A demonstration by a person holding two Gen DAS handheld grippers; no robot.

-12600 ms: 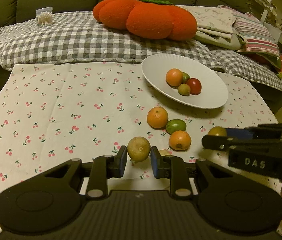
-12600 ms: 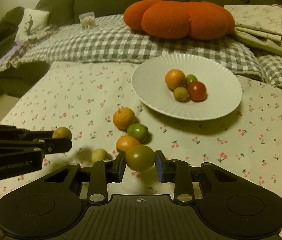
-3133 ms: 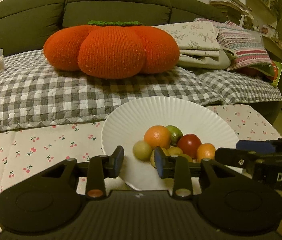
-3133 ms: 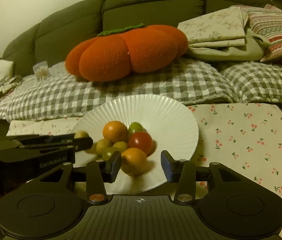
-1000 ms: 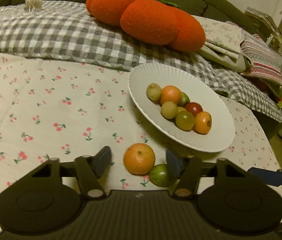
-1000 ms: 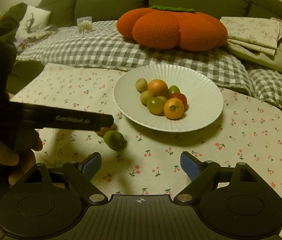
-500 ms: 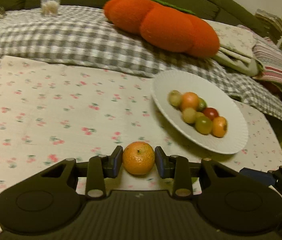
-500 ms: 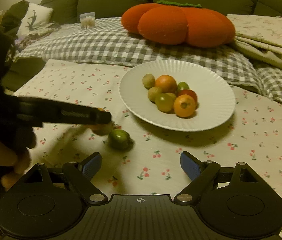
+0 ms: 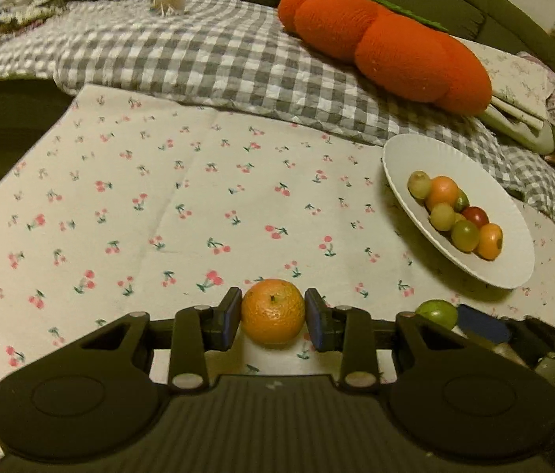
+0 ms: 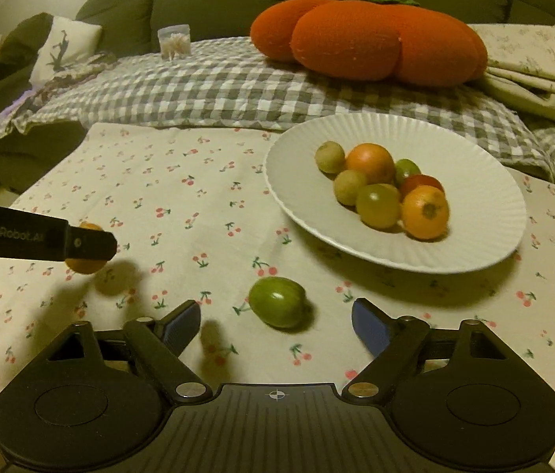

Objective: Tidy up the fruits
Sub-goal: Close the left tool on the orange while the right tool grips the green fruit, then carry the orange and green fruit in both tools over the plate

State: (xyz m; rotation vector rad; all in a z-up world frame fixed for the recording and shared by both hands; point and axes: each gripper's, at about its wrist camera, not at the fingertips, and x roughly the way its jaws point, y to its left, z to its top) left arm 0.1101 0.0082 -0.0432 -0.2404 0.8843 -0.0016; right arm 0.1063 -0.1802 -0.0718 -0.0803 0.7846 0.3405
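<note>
Gripping orange, stem end toward camera: left gripper. Right gripper spread, green fruit lengthwise left-right.

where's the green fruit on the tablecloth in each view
Left wrist view: the green fruit sits low right, partly hidden behind the left hand-held gripper, which is shut on the orange.
Right wrist view: it lies low centre on the tablecloth, just ahead of the open right hand-held gripper.
Shared landmark: the white plate of fruit, beyond the green fruit in both.
</note>
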